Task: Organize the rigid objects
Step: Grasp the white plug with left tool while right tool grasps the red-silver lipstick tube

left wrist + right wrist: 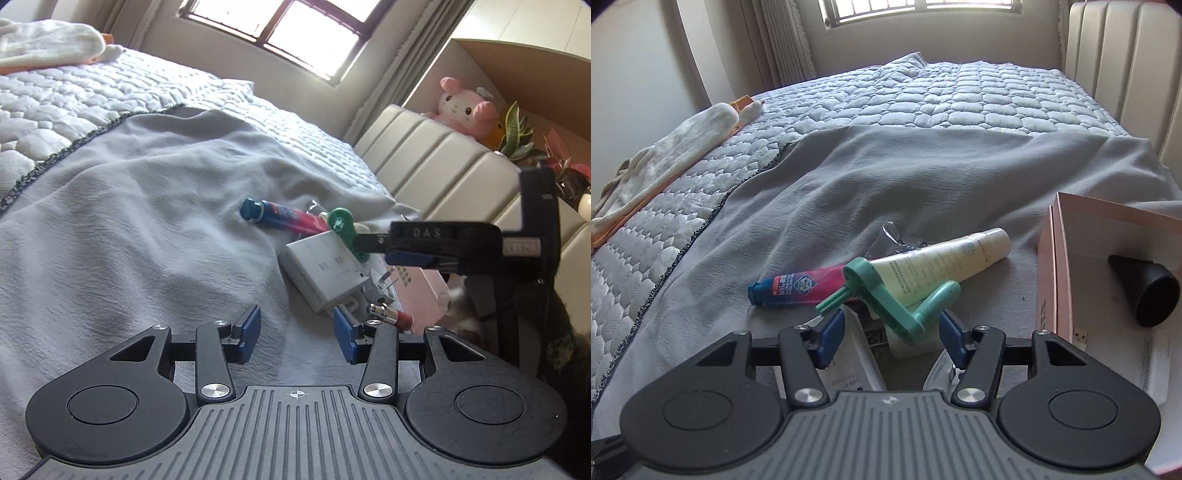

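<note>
Right claw open, empty, over green crank tool, which lies atop white box beside pink box. Left claw half open, empty. Risk: crank's odd shape twists out, nudging toothpaste tube.

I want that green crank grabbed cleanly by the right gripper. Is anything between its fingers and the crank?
Nothing visible: the right gripper stands open just short of the green crank, which lies atop the cream tube.
</note>
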`<state>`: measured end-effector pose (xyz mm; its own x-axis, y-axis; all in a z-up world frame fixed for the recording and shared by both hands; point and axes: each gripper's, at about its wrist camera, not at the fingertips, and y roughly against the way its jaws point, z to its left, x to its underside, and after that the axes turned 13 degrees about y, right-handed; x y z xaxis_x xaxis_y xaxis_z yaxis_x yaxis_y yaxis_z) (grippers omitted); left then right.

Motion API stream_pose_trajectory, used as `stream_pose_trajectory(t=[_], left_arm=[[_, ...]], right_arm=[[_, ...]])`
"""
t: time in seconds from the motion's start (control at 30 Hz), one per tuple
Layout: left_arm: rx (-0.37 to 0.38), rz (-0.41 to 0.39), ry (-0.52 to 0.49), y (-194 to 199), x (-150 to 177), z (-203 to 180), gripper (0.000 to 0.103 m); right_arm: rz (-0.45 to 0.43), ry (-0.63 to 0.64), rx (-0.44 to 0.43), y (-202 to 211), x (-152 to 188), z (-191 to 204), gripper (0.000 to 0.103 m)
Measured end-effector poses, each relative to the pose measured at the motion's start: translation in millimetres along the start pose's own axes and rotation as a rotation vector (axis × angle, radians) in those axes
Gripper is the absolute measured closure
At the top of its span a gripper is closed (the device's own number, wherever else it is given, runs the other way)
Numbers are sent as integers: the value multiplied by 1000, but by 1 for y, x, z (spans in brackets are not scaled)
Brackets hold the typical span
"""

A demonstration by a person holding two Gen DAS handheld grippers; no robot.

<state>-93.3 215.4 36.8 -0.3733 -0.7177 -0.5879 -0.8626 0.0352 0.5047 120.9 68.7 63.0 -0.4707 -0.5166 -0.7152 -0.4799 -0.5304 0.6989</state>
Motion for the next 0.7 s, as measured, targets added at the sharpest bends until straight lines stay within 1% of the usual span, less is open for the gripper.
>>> stream_pose_trajectory(t=[0.03,0.1,0.17,0.2,0.27,0.33,0.47,0.5,0.57,0.63,0.7], left_arm=[[-2,-3,2,1,-1,0,56],[-9,-4,3,2,-1,0,56],[-9,-5,8,2,0,-1,56],[-6,-3,9,2,0,-2,56],[-3,2,4,2,2,-4,56],[-2,10,-1,1,2,-5,56],[-5,11,-7,2,2,-8,56],[-10,10,-7,2,2,-8,56],[-20,8,-5,2,1,-9,56],[-24,11,-7,1,1,-11,56],[-21,20,-23,-2,1,-18,56]], right_arm=[[-22,23,15,7,5,4,46],[-62,134,58,23,16,14,46],[-70,266,111,31,28,26,46],[-71,313,133,32,34,31,46],[-68,393,155,34,48,40,49],[-65,437,181,32,58,48,56],[-53,524,242,19,73,61,63],[-47,550,254,16,77,63,68],[-50,588,275,16,82,68,69],[-52,592,279,24,84,70,73],[-70,573,270,40,87,68,76]])
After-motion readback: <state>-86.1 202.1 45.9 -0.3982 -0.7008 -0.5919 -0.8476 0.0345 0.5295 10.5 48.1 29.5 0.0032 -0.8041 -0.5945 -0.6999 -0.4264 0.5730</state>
